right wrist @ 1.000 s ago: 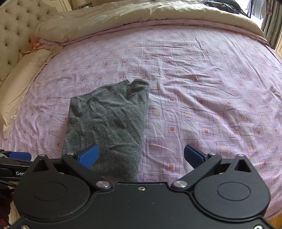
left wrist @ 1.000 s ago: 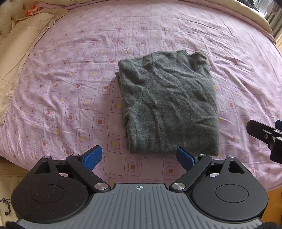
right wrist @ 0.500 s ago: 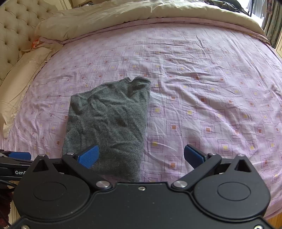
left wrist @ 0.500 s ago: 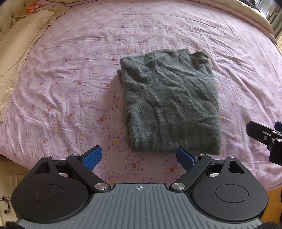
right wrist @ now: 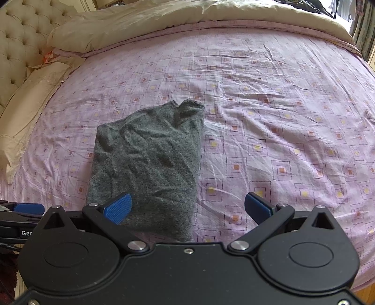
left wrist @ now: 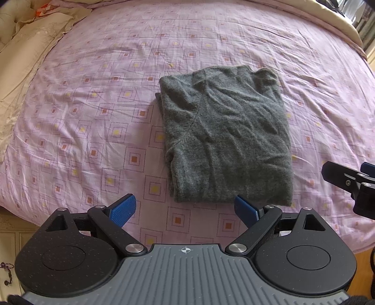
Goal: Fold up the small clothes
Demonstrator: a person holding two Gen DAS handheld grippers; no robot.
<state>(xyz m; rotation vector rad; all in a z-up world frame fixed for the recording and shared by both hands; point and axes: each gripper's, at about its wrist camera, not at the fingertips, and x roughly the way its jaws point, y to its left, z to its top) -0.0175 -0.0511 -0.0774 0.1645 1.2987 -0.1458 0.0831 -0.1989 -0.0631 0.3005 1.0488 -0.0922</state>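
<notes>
A grey knit sweater [left wrist: 225,133] lies folded into a rough rectangle on the pink patterned bedsheet [left wrist: 93,117]; it also shows in the right wrist view [right wrist: 147,164]. My left gripper [left wrist: 185,210] is open and empty, held above the sheet just short of the sweater's near edge. My right gripper [right wrist: 187,207] is open and empty, above the sweater's near right corner. The right gripper's tip shows at the right edge of the left wrist view [left wrist: 351,180].
A beige duvet [right wrist: 187,16] is bunched along the far side of the bed. A beige pillow [right wrist: 30,93] and a tufted headboard [right wrist: 21,40] lie at the left. The bed's near edge [left wrist: 14,211] runs just below the grippers.
Both grippers have pulled back and risen slightly, so the sweater sits a little farther away in both views. The sweater has not moved. Both grippers stay open.
</notes>
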